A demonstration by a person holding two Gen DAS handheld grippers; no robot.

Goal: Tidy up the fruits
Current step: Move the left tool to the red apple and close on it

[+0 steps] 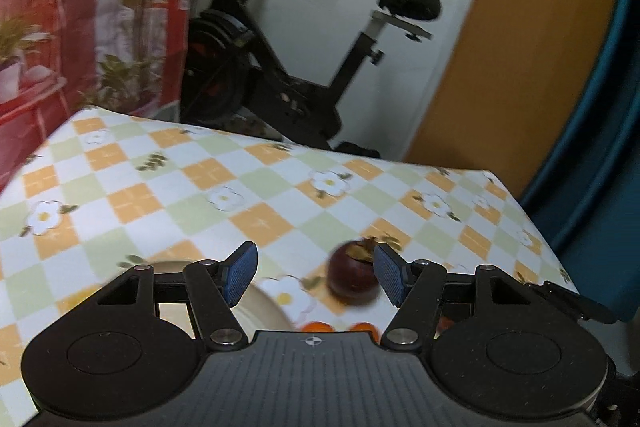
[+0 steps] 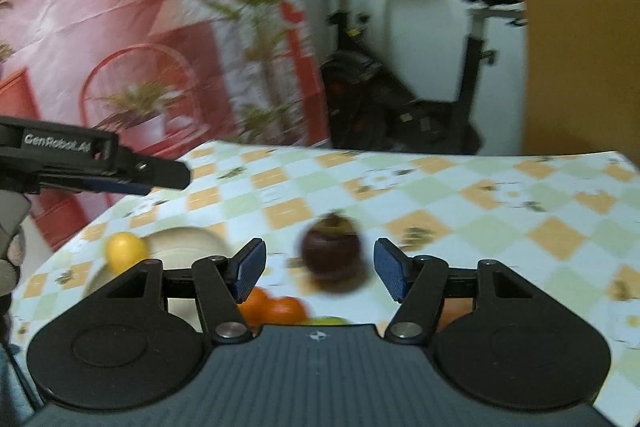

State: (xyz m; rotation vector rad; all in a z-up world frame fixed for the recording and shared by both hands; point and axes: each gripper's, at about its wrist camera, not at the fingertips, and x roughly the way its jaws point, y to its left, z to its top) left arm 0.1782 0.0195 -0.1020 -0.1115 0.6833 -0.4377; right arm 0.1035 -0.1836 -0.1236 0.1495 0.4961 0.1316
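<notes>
A dark purple mangosteen (image 1: 352,279) stands on the checked tablecloth (image 1: 180,195). My left gripper (image 1: 316,273) hovers open above and in front of it; the fruit shows just inside the right blue pad, and I see no pad pressing on it. In the right wrist view the mangosteen (image 2: 332,253) lies beyond my open right gripper (image 2: 320,271), between the lines of its fingers. A yellow lemon (image 2: 124,251) rests on a beige plate (image 2: 188,237). Oranges (image 2: 276,307) lie close under the right gripper. My left gripper (image 2: 168,177) reaches in from the left, seen side-on.
An exercise bike (image 1: 280,67) stands behind the table against a white wall. A red printed backdrop (image 1: 60,27) hangs at the left and an orange panel (image 1: 500,67) at the right. The table's far edge (image 2: 400,153) is near. A hand (image 2: 8,259) shows at the left.
</notes>
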